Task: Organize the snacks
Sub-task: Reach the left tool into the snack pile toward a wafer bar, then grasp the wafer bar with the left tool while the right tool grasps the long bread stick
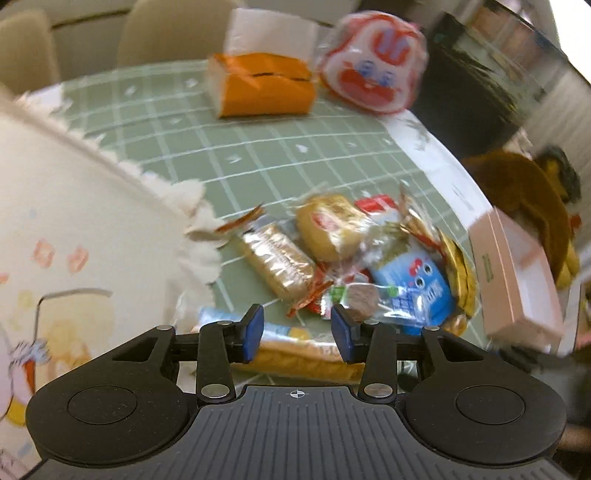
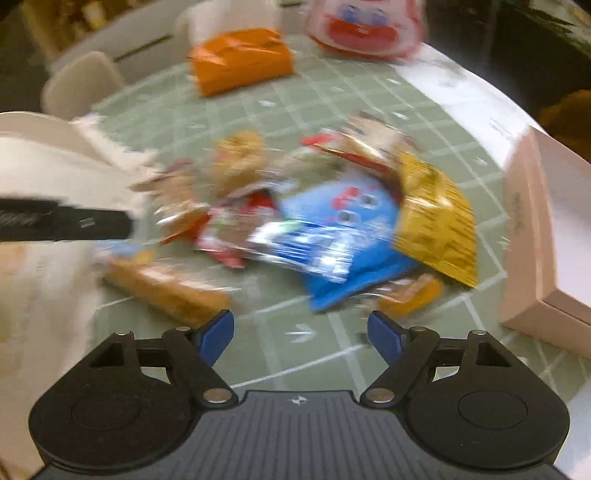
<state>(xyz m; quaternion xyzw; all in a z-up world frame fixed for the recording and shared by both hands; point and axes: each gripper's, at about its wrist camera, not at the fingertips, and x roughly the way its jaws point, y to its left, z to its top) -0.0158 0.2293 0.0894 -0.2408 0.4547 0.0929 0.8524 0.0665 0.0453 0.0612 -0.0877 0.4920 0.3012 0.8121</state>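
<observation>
Looks like a home dining/living area: round table (image 1: 436, 147) w/ green grid tablecloth (image 1: 258, 147), cream chairs (image 1: 162, 33) behind it, orange tissue pack (image 1: 264, 86), cartoon-face candy bag (image 1: 373, 64), loose snack packets (image 1: 354, 258), pink cardboard box (image 1: 513, 277), brown plush toy (image 1: 528, 199) beside table.

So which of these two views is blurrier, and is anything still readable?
The right wrist view is heavily motion-smeared; the snack pile streaks, only the right gripper is crisp. The left wrist view is milder: the blue packet reads clearly, and fisheye bends the mat lines.
</observation>
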